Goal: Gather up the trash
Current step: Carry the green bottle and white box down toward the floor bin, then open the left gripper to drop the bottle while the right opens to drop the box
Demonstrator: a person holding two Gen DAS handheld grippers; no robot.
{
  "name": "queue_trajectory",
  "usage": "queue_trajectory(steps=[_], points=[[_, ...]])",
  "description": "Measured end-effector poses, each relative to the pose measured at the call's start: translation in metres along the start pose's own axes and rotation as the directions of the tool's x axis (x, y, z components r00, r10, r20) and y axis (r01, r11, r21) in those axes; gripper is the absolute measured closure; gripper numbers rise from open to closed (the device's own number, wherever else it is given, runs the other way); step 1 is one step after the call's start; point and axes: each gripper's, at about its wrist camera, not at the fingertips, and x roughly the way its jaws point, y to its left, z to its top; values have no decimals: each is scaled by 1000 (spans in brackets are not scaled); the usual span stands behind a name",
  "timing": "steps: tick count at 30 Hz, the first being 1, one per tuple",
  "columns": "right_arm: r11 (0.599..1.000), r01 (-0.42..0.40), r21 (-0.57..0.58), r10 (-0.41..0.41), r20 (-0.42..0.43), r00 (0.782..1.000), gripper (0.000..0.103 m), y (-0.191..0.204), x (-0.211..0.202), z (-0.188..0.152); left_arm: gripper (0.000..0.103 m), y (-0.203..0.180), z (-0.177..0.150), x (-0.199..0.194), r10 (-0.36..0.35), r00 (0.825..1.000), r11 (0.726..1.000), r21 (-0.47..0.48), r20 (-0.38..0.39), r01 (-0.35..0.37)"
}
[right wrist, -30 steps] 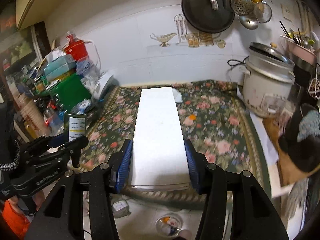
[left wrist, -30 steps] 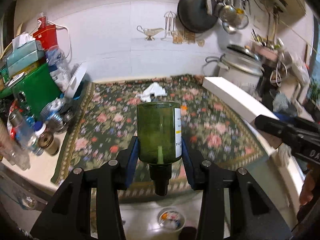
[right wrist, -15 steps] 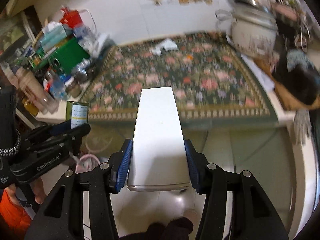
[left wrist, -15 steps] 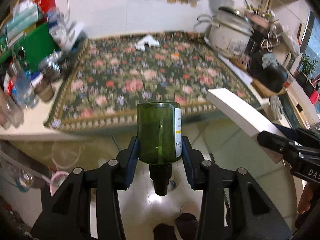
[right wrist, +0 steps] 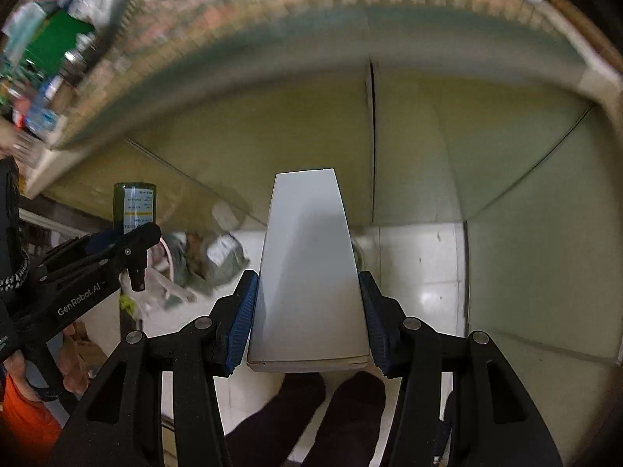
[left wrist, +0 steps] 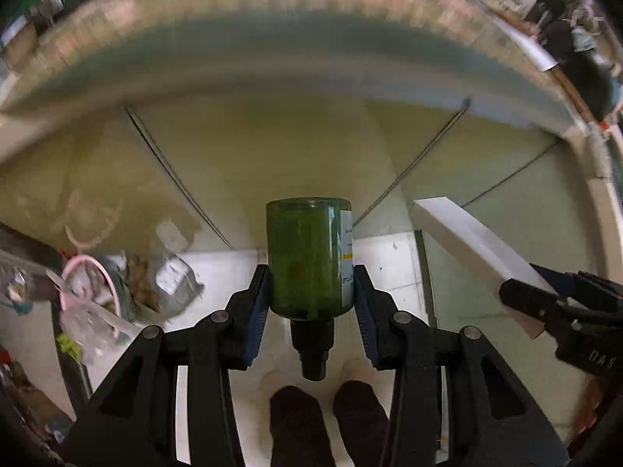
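Left wrist view: green bottle (left wrist: pixel 309 258) clamped in the left hand-held gripper (left wrist: pixel 310 292), centre frame.
Right hand-held gripper (right wrist: pixel 307 311) grips a white box (right wrist: pixel 307 272); trash pile (left wrist: pixel 117 288) lies lower left on the floor (left wrist: pixel 393 268).

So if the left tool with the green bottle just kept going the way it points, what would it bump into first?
Probably the yellowish cabinet front under the counter, dead ahead of the left tool and its green bottle. Nothing shows between, though depth is hard to judge.

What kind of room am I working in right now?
Most likely a home kitchen: pale cabinet doors under a counter edge, a white tiled floor, and a pink-rimmed trash bin of rubbish on the floor.
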Motion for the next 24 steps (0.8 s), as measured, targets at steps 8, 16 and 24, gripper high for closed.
queue_trajectory(steps=[8, 16, 24], points=[[999, -32, 5, 32, -165, 986, 55, -42, 154, -6, 62, 16, -38, 161, -49, 988, 992, -119, -146, 32], [998, -58, -22, 49, -289, 956, 55, -63, 279, -10, 62, 35, -69, 288, -60, 955, 990, -141, -289, 19], [990, -60, -130, 23, -273, 962, 54, -52, 304, 10, 53, 34, -64, 341, -64, 938, 990, -142, -341, 16]])
